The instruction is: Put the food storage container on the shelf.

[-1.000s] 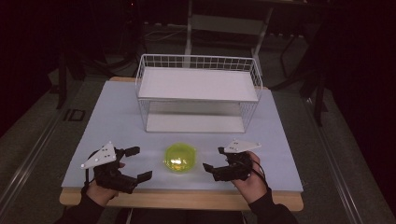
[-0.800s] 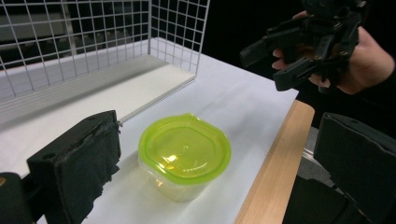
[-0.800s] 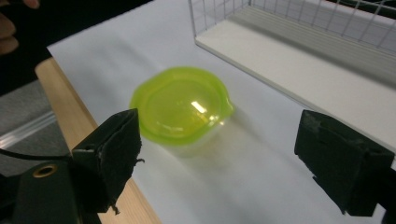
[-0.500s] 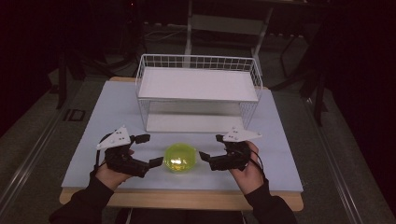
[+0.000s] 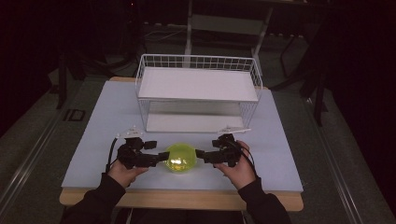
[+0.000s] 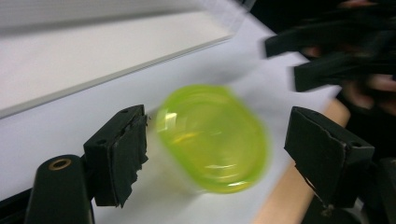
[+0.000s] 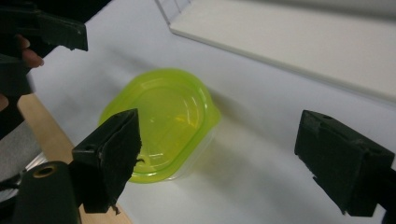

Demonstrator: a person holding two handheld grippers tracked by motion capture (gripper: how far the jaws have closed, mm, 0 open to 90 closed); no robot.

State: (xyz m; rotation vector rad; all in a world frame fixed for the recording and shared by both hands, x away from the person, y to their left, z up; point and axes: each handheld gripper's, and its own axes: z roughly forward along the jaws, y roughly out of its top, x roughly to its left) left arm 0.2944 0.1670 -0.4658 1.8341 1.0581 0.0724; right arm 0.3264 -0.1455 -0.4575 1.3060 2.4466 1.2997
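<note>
Both grippers have closed in from the sides since a second ago: then they sat well apart from the container, and now the left gripper (image 5: 161,156) and the right gripper (image 5: 201,154) flank it at the near edge of the tabletop (image 5: 93,130), their tips just beside its rim.

Judging by how things lie, the work is at its very start. The wire rack (image 5: 198,91), the largest thing here, stands at the far middle of the tabletop with a white shelf on top and a white base below, both bare. The yellow-green container (image 5: 180,157) sits flat on the tabletop in front of it, lid on, not lifted. A grasp is being set up and nothing is held yet; picking the container up and carrying it anywhere, perhaps to the rack, is all left to do.

In the left gripper view the jaws stand spread with the container (image 6: 212,137) between them, one pad near its rim; the picture is blurred, so contact cannot be judged. The right gripper view shows its jaws wide apart too, released, with the container (image 7: 161,121) ahead and to one side.

Pale blue-grey sheeting covers the tabletop, with a wooden edge showing along the near side. Around it the room is dark, with stands, cables and a grey floor faintly visible.
</note>
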